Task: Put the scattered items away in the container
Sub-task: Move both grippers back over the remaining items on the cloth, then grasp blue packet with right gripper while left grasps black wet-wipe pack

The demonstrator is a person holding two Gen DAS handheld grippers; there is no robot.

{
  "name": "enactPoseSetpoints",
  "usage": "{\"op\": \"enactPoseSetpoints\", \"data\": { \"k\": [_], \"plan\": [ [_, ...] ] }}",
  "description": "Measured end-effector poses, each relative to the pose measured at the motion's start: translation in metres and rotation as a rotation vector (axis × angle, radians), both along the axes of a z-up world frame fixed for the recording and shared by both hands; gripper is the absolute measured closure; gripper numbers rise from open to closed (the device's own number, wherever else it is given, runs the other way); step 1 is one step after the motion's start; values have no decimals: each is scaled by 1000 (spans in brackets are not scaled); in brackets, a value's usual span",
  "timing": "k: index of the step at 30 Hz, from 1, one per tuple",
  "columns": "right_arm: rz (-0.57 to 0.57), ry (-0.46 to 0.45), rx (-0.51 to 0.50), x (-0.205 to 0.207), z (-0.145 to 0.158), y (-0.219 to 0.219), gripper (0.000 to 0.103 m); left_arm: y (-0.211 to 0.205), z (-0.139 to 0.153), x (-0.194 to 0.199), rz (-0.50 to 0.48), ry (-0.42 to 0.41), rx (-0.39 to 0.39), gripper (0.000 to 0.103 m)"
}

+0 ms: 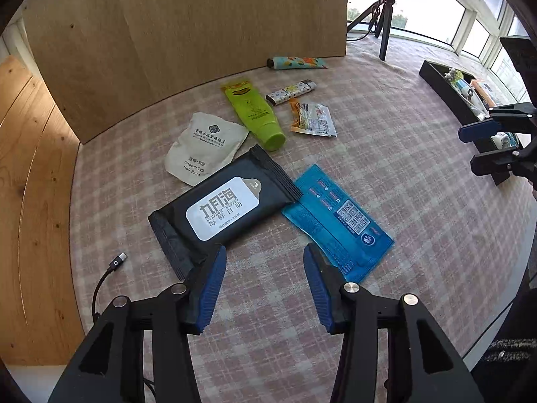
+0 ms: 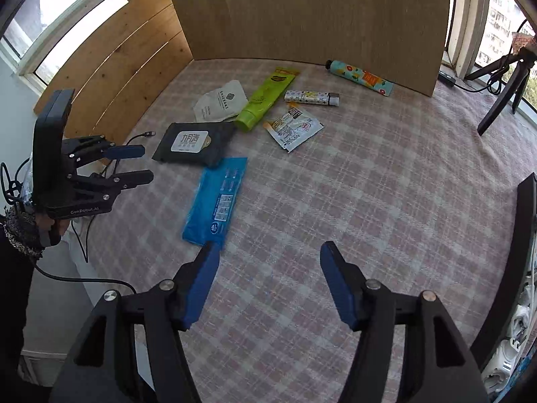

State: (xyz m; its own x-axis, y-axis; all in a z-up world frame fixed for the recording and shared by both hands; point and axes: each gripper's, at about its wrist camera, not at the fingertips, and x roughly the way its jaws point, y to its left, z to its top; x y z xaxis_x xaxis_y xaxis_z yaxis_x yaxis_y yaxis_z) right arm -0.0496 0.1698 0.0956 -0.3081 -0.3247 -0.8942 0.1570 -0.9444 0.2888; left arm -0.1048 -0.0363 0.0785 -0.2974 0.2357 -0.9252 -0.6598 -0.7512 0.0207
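On the checked cloth lie a black wet-wipe pack (image 1: 225, 208) (image 2: 194, 146), a blue sachet (image 1: 339, 221) (image 2: 218, 201), a white shower-cap pouch (image 1: 204, 147), a green tube (image 1: 255, 110), a patterned lighter (image 1: 292, 92), a snack packet (image 1: 313, 119) and a colourful tube (image 1: 298, 62). My left gripper (image 1: 265, 252) (image 2: 134, 164) hovers open between the near ends of the wipe pack and the blue sachet, holding nothing. My right gripper (image 2: 268, 247) (image 1: 470, 147) is open and empty just right of the sachet's near end. The black container (image 1: 449, 90) at far right holds several items.
A wooden board (image 1: 201, 16) stands behind the items, with wood panelling (image 1: 30, 201) on the left. A USB cable (image 1: 110, 268) lies at the cloth's left edge. A tripod (image 1: 382, 33) stands at the back right by the windows.
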Motion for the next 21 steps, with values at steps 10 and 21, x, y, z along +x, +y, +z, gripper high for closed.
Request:
{"op": "enactPoseSetpoints", "data": {
  "k": [10,21],
  "plan": [
    [-55,-109,97,-38,-47,-95,41,11,-34,-47,-291,-50,-156,53],
    [-76,-147,221,-63,-75,-115,41,25,-53,-67,-416,-78,-203,41]
  ]
}}
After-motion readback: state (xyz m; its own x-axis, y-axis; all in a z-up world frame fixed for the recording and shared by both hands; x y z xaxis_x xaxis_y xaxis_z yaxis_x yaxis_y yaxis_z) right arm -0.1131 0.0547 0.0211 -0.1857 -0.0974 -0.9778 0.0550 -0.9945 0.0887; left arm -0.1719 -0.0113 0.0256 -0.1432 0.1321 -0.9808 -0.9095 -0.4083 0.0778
